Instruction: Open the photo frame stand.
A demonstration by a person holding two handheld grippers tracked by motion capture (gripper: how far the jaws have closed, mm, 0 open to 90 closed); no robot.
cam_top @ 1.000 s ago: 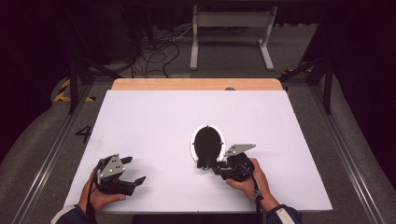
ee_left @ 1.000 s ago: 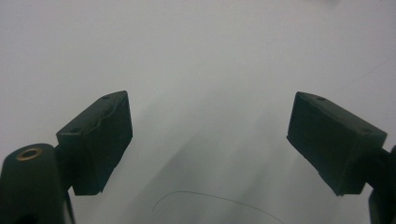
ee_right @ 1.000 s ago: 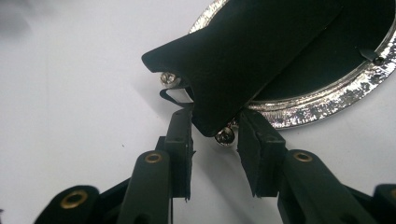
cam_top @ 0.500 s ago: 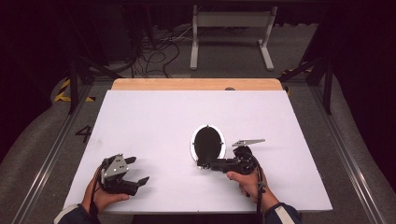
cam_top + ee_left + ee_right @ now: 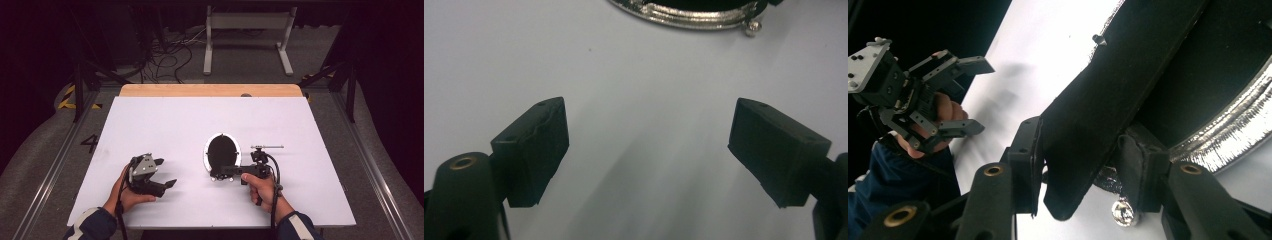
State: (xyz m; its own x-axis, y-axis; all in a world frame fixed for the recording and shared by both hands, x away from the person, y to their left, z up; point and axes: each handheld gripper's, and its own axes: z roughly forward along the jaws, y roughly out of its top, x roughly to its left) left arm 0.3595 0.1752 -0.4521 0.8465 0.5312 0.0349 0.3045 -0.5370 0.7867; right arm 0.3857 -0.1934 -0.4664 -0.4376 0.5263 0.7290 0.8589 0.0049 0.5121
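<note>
Black stand flap (image 5: 1108,95) between right claw's (image 5: 1083,165) just-loosening pads; left claw (image 5: 649,150) spread, empty.

Place: lab / recording rig.
Evidence: white table (image 5: 165,125) as landmark; behind it cable tangle (image 5: 167,50), metal stand (image 5: 247,30); dark surround, floor rails (image 5: 50,170) left of it.

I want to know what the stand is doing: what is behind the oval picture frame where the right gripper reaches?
A flat black prop strip juts from behind the oval frame, between the right gripper jaws. Its hinge is hidden.
</note>
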